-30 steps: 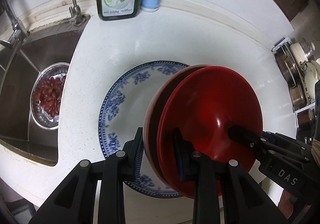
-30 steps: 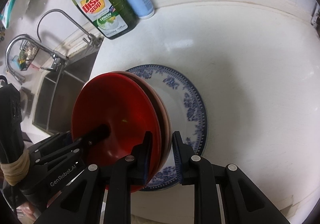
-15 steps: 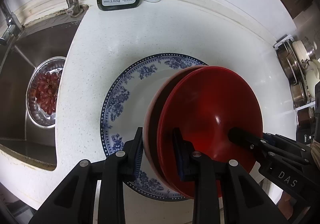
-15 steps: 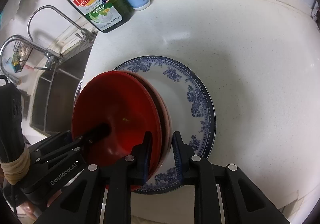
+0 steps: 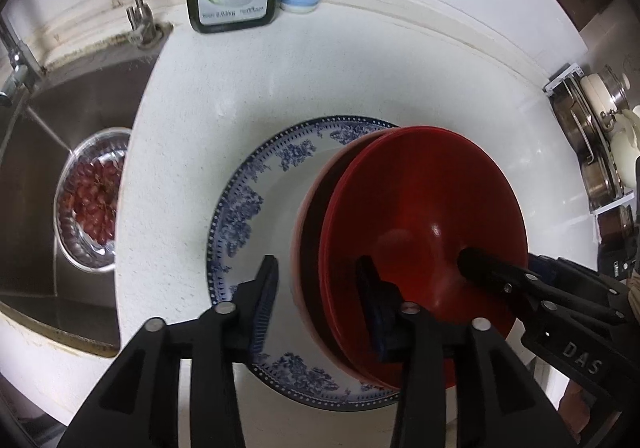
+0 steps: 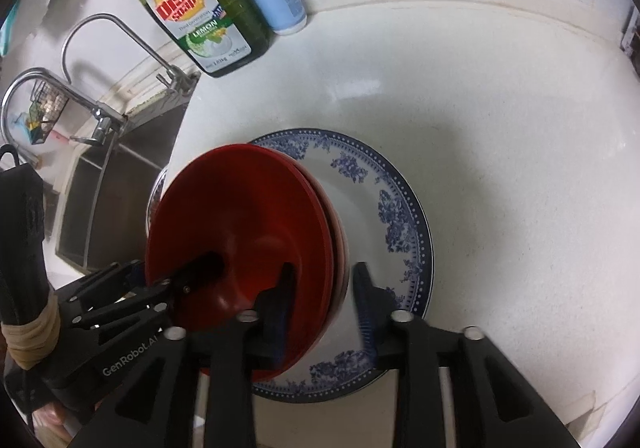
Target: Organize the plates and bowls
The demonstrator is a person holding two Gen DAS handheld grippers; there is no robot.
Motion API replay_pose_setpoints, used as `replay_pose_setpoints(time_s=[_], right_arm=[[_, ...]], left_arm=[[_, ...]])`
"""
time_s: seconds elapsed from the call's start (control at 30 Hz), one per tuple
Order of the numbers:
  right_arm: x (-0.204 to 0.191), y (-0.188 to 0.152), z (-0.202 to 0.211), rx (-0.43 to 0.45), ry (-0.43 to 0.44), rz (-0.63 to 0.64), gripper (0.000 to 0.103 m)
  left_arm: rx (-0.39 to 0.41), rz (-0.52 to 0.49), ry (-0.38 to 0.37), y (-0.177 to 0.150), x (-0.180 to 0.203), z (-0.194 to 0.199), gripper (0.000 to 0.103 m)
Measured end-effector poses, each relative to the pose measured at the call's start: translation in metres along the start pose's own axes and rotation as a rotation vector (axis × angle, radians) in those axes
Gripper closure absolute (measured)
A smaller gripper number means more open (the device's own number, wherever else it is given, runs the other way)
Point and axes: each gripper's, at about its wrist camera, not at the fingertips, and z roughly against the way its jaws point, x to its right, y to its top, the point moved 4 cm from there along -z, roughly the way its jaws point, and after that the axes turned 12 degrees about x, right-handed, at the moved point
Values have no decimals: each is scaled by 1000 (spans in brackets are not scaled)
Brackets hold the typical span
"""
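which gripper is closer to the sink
Left. The left gripper straddles the red bowls' rim on the side toward the sink. The right gripper straddles the opposite rim, away from the sink.

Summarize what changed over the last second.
Both grippers lowered the stacked red plastic bowls toward the blue-and-white patterned plate. The left gripper and right gripper then widened their jaws, outer fingers now clear of the rims: bowls let go. The plate and green dish soap bottle stayed put.
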Motion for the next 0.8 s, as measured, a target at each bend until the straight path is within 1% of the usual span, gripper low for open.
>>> replay_pose_setpoints(time_s=[0.07,0.17,0.23,0.27,0.33,0.4,0.47,0.5,0.53,0.63,0.73,0.77,0.8], right_arm=[[-2,0,7,33,-7,5,60],[-5,1,20,91,-28,22,60],[-6,0,31,140,-56,31,55],[-6,-1,38,170,-72,34,51],[-5,-4,53,236,-101,45,46],[-4,-9,68,303,-139,63,37],[-3,-15,80,355,-157,72,32],[-3,-18,84,370,-158,72,30],[-2,-22,89,387,-159,72,30],[2,-33,101,411,-166,86,30],[4,-47,115,454,-175,113,30],[4,-51,119,467,-172,119,29],[5,-56,125,484,-168,129,25]], left_arm=[[35,-22,13,1,0,6,55],[101,-52,31,3,-1,21,49],[163,-71,49,4,-1,34,42],[194,-80,57,6,-2,40,40],[256,-101,70,6,-1,51,33],[319,-134,89,2,2,63,30],[371,-154,108,-3,6,74,27],[388,-154,105,-5,7,77,24],[408,-149,100,-9,9,82,20],[457,-140,99,-19,12,93,17],[501,-143,121,-34,17,106,13],[518,-147,128,-40,19,111,13],[537,-150,136,-46,22,116,12]])
